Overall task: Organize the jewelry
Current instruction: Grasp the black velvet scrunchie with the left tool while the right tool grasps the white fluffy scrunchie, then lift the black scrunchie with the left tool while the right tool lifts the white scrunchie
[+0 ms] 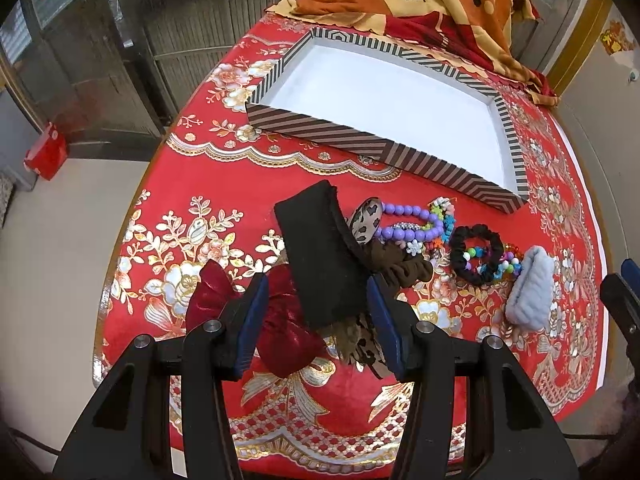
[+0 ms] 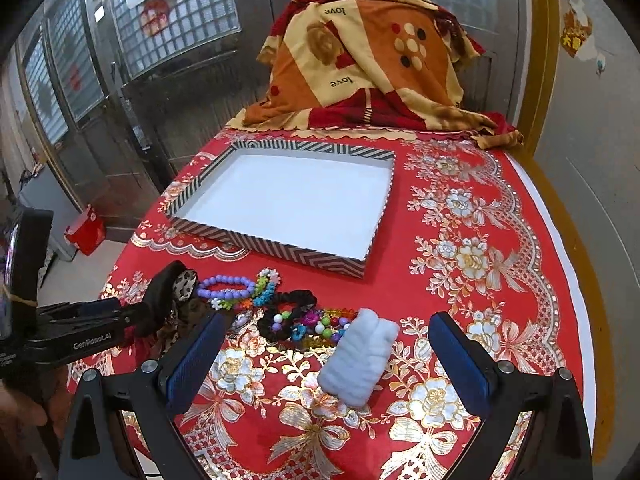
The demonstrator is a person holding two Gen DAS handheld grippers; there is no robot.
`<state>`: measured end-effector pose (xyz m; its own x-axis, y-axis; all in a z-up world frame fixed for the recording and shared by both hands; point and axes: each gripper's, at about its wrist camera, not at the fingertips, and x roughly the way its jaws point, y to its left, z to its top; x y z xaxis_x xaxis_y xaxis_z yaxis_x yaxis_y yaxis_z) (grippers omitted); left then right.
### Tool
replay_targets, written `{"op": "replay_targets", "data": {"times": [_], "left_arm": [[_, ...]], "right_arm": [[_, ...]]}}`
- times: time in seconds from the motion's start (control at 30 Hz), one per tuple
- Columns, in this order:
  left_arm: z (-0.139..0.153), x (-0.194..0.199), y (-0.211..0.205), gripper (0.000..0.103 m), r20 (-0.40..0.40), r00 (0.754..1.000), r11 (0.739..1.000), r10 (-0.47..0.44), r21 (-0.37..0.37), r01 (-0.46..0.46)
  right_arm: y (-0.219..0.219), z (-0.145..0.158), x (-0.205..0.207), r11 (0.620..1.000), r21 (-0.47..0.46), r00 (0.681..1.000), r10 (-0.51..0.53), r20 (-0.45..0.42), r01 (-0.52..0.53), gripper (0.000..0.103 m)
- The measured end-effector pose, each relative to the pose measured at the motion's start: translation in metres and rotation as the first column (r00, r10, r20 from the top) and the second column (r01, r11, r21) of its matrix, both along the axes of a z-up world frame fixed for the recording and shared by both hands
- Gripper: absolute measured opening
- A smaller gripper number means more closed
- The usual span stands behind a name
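Note:
A striped tray (image 1: 320, 136) with a white bottom lies on the red floral tablecloth; it also shows in the right wrist view (image 2: 280, 250). In front of it lies a pile of accessories: a purple bead bracelet (image 1: 412, 224), a black scrunchie (image 1: 476, 256), a brown scrunchie (image 1: 400, 268), a red bow (image 1: 280, 320) and a grey-blue hair clip (image 1: 530, 292). My left gripper (image 1: 316, 304) is open, its pads on either side of a black cloth piece (image 1: 320, 260), which sticks up between them. My right gripper (image 2: 326, 344) is open around the grey-blue clip (image 2: 360, 360).
A heap covered by an orange patterned cloth (image 2: 360, 68) stands at the table's far end behind the tray. The table's left edge drops to the floor, where a red box (image 1: 46, 156) sits. A wall runs along the right side.

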<state>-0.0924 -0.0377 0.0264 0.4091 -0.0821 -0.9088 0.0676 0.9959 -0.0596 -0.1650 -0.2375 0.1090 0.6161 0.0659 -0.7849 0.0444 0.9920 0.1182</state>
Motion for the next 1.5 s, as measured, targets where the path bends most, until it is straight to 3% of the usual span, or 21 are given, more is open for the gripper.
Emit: {"op": "replay_targets", "data": {"times": [0.73, 1.23, 1.27, 1.5], "left_arm": [[-0.002, 0.010, 0.029, 0.050, -0.037, 0.999, 0.998, 0.034, -0.060, -0.037], [-0.016, 0.042, 0.044, 0.053, -0.175, 0.984, 0.965, 0.046, -0.247, -0.089], [-0.018, 0.045, 0.044, 0.057, -0.184, 0.982, 0.963, 0.047, -0.254, -0.094], [-0.029, 0.062, 0.041, 0.058, -0.214, 0.976, 0.960, 0.045, -0.261, -0.101]], "right_arm": [[-0.011, -0.017, 0.005, 0.999, 0.049, 0.997, -0.007, -0.077, 0.011, 0.101], [-0.033, -0.056, 0.015, 0.996, 0.080, 0.984, -0.018, -0.180, 0.033, 0.099], [-0.034, -0.059, 0.018, 0.996, 0.080, 0.982, -0.025, -0.186, 0.041, 0.099], [-0.036, -0.076, 0.034, 0.992, 0.088, 0.970, -0.067, -0.233, 0.090, 0.098]]}}
